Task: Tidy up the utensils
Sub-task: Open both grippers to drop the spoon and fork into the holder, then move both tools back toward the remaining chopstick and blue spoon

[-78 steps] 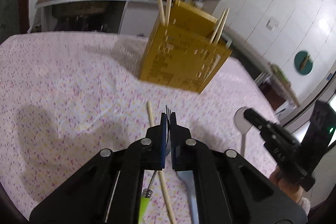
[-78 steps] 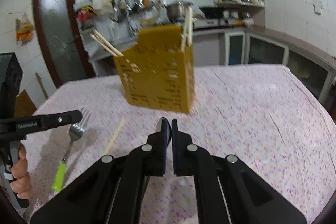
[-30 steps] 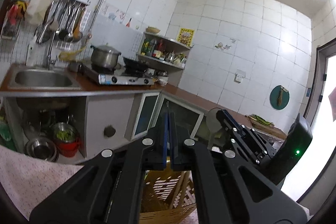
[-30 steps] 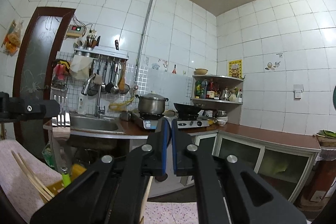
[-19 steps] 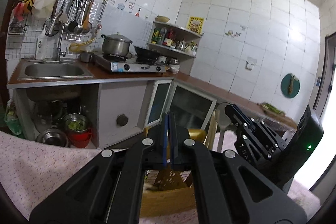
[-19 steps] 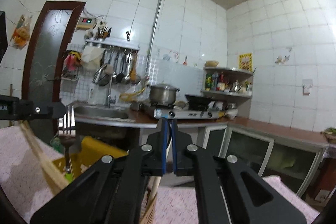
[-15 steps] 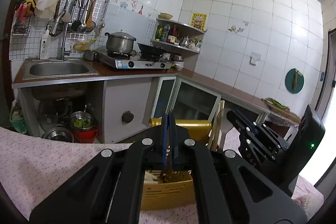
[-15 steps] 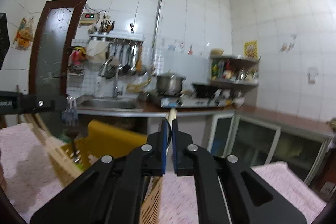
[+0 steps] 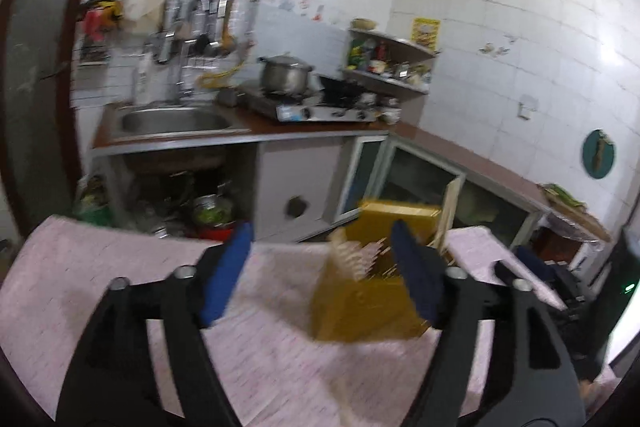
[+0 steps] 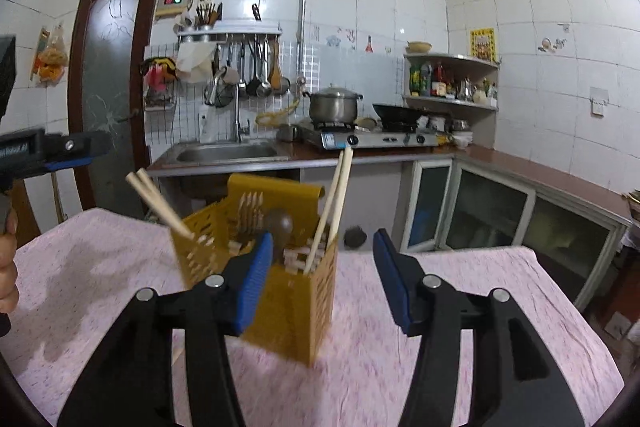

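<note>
1. The left gripper [image 9: 320, 267] is spread wide and holds nothing. It hangs over the pink tablecloth [image 9: 120, 267], just in front of the yellow holder [image 9: 360, 307].
2. The right gripper [image 10: 320, 275] is spread wide too, with nothing in it. It is close to the same holder.
3. The holder stands on the table with chopsticks [image 10: 336, 203] leaning in it and a dark spoon [image 10: 278, 225] poking up.
4. A pale stick [image 10: 176, 355] lies low by the holder; I think it is one more chopstick.
5. To do this well, I would go down slowly, pinch the stick in its middle, and drop it in straight without bumping the holder.
</note>
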Demonstrator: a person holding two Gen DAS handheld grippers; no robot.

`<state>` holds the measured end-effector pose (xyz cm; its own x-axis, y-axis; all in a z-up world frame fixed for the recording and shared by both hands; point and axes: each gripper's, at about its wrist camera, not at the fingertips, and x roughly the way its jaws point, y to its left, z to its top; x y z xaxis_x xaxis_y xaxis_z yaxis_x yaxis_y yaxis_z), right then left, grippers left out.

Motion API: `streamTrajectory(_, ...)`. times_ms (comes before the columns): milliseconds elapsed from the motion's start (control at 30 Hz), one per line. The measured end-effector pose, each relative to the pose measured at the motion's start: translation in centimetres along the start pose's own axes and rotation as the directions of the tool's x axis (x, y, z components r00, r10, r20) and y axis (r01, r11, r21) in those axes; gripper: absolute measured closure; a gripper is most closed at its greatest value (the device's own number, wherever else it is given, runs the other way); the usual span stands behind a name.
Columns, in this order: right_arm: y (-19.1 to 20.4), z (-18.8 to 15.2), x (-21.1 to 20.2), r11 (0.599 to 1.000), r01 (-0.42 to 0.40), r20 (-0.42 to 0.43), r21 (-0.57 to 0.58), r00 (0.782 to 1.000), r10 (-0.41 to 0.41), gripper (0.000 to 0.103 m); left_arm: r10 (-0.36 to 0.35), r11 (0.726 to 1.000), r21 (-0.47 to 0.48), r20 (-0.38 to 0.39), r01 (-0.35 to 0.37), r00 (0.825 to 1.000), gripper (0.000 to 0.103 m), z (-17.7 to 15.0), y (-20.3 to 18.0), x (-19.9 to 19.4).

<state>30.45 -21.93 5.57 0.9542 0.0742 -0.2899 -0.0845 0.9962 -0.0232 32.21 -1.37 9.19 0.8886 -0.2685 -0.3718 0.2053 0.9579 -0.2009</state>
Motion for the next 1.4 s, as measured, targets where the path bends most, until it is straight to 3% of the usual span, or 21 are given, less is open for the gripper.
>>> streamTrajectory(133, 0.9, -1.6, -1.8, 0.999, 0.009, -0.083, 0.040, 0.997, -0.006, 0.050, 0.084, 0.996, 0.034, -0.070, -0.082, 0.994, 0.015, -2.9, 1.5, -1.9)
streamTrajectory(300, 2.6, -4.6, -3.0, 0.996, 0.015, -0.216, 0.084, 0.976, 0.004, 0.050, 0.146, 0.988, 0.078, -0.137, -0.136, 0.980, 0.005, -6.4, 2.5, -3.4)
streamTrajectory(467, 4.2, -7.4, -3.4, 0.992, 0.008, -0.317, 0.122, 0.948, 0.032, 0.050, 0.175, 0.982, 0.109, -0.230, -0.153, 0.957, 0.005, -10.2, 3.9, -3.5)
streamTrajectory(667, 6.5, -10.9, -2.4, 0.987, 0.017, -0.443, 0.158, 0.895, 0.055, 0.050, 0.212, 0.977, 0.081, -0.328, -0.196, 0.921, 0.005, -12.7, 6.7, -2.7)
streamTrajectory(867, 8.5, -11.3, -1.4, 0.988, 0.017, -0.491, 0.151, 0.869, 0.060, 0.050, 0.208, 0.978, 0.063, -0.366, -0.199, 0.907, 0.005, -13.9, 7.9, -2.3)
streamTrajectory(1200, 11.2, -13.2, -0.4, 0.994, 0.052, -0.563, 0.100, 0.826, 0.014, 0.051, 0.197, 0.980, 0.061, -0.371, -0.188, 0.908, 0.005, -14.0, 7.5, -2.3)
streamTrajectory(1333, 10.9, -13.1, -0.4, 0.993, 0.070, -0.563, 0.098, 0.827, -0.003, 0.067, 0.192, 0.981, 0.058, -0.366, -0.183, 0.911, 0.005, -13.9, 7.5, -2.5)
streamTrajectory(1400, 10.6, -13.0, -0.4, 0.992, 0.068, -0.564, 0.108, 0.826, 0.005, 0.068, 0.184, 0.983, 0.050, -0.368, -0.178, 0.911, 0.005, -13.8, 7.3, -2.6)
